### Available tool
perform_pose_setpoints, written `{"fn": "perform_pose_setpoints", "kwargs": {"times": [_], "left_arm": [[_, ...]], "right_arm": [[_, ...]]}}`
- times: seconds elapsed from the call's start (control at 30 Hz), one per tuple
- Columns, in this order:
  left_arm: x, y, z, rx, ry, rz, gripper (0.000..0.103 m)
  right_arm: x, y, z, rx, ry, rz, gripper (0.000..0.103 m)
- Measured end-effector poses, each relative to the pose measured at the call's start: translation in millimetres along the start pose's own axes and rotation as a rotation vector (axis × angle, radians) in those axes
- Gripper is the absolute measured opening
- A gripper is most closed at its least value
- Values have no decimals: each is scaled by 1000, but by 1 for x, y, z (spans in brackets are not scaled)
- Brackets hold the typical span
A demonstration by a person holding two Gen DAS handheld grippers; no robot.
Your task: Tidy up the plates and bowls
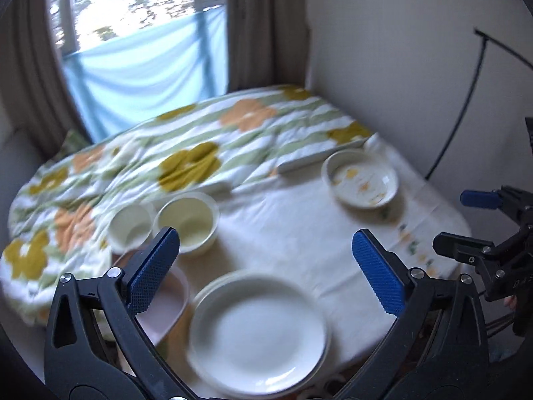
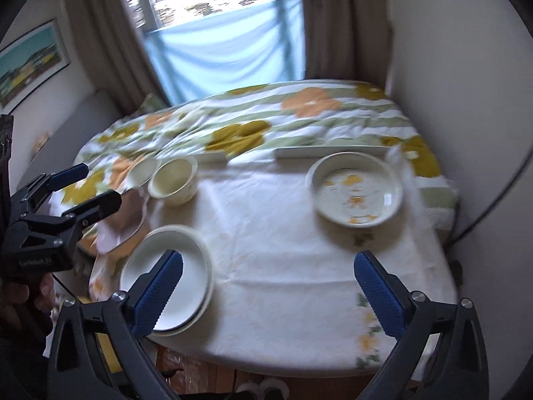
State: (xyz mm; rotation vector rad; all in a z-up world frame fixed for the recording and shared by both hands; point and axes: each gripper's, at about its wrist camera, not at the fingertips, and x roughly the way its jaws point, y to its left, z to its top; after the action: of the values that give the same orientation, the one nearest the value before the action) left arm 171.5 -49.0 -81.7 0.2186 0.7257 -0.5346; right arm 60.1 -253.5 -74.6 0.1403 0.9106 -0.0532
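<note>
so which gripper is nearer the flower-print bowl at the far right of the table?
Right. The right gripper hangs open above the table's near edge, with the flower-print bowl ahead of it, slightly right. The left gripper hangs open over the stacked white plates, further left.

A stack of plain white plates point(image 1: 256, 333) sits flat at the near left edge of the bench point(image 1: 299, 233), just beside a pale pink dish point(image 1: 166, 306) on its left. Two cream bowls point(image 1: 188, 221) stand upright side by side, touching, farther back on the left. A shallow white bowl with orange flower print point(image 2: 356, 193) rests upright, well apart, at the far right.
</note>
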Motion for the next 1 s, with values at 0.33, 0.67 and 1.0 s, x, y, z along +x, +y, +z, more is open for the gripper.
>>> {"fn": "perform_pose_setpoints", "kwargs": {"times": [0.33,0.67,1.0], "left_arm": [[97,-47,77,20,88,-284,103],[265,-76,77,6,371,-371,73],[361,-90,64,-7,541,-367,43]], "right_arm": [[-8,-97,20,255,-31,-141,102],[110,-175,15,479,124,7,65],[189,-208,23,583,216,37,39]]}}
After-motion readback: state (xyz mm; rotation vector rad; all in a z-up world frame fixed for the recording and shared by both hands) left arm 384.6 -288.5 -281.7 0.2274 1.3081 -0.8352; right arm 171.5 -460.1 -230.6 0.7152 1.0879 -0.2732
